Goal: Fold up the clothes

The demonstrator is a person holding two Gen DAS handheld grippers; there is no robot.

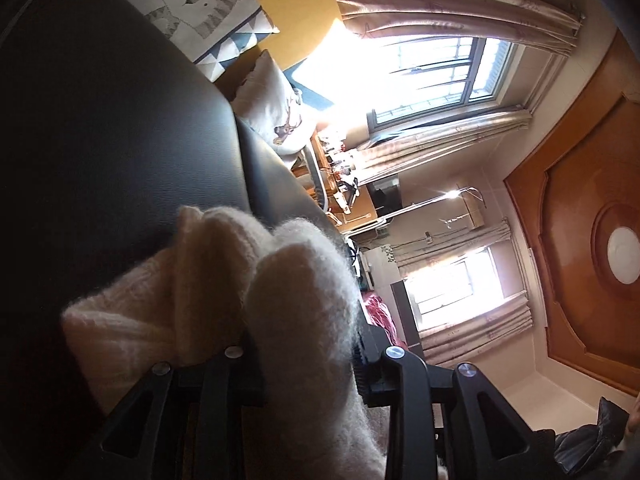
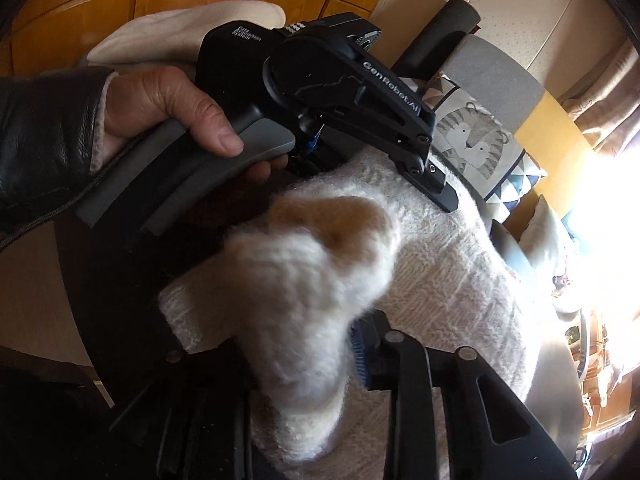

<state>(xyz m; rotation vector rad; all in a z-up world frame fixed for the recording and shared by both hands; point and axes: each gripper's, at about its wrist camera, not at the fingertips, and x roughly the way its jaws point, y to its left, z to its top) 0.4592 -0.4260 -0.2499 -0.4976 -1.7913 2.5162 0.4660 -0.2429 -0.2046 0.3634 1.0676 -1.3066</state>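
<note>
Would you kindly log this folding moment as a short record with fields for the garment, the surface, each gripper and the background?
garment: fluffy cream sweater, bunched in folds
surface: dark leather seat
left gripper: sweater fold between the fingers, pads seem to press on it
right gripper: sweater fold between the fingers; grip unclear
left hand: holds the left gripper's handle, dark leather sleeve
background: lion-print cushion, bright window

One cream sweater [image 2: 460, 280], two grippers, two cushions, two windows, one ceiling lamp [image 1: 623, 255]
</note>
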